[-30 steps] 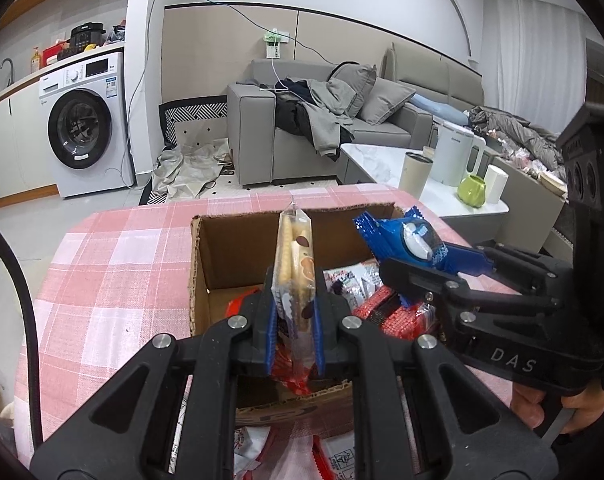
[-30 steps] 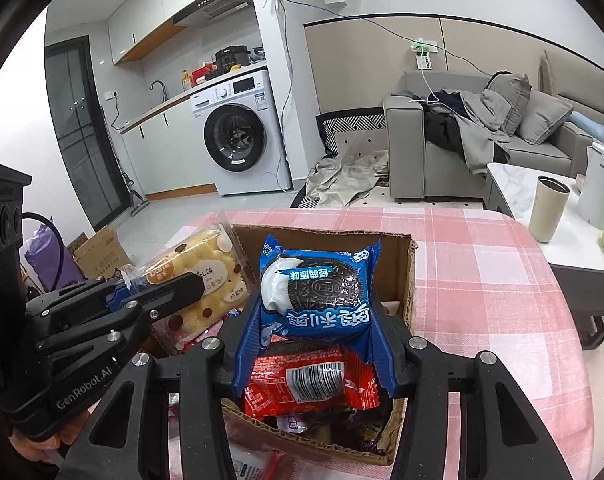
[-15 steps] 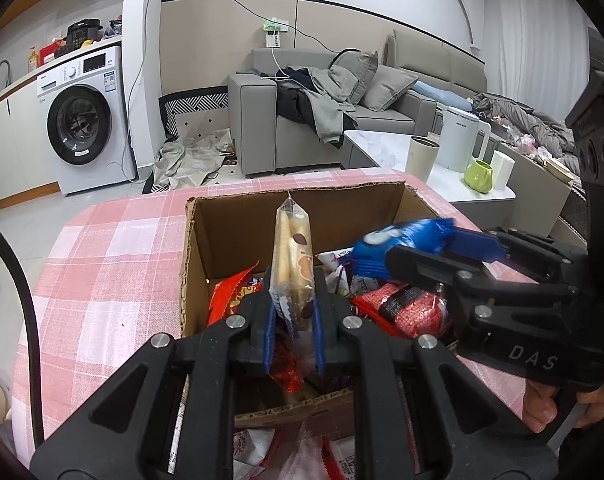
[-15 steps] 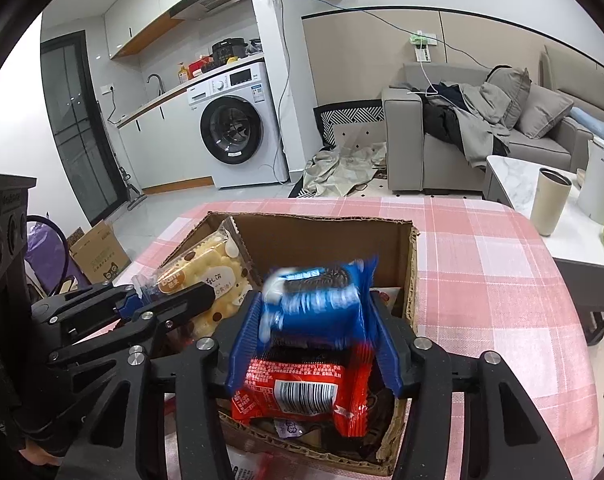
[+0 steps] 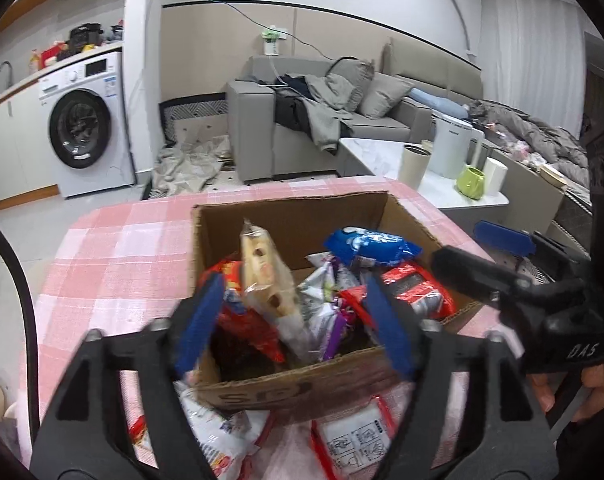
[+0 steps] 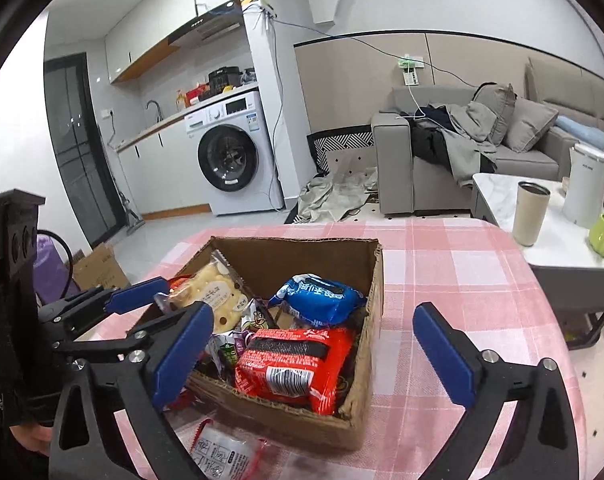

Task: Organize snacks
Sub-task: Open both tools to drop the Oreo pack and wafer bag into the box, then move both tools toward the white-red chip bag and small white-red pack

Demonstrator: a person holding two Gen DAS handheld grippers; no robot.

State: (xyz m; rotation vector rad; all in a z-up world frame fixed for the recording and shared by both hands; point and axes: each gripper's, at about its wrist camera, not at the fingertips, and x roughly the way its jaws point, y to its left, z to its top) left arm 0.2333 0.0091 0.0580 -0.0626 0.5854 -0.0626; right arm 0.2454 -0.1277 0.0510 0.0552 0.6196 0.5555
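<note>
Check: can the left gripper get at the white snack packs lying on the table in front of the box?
Probably yes. The left gripper is open and empty, and the white packs lie bare just below it, outside the cardboard box; nothing covers them.

Brown cardboard box [image 6: 372, 280] on pink-and-white checked tablecloth [image 6: 454, 280]; ahead of the blue-padded claw [image 6: 314, 354], blue biscuit packet [image 6: 322, 298], red barcoded packet [image 6: 297, 364]

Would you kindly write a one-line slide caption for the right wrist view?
Open right claw above a cardboard box of snacks, a blue cookie pack lying on top, on a pink checked table.
</note>
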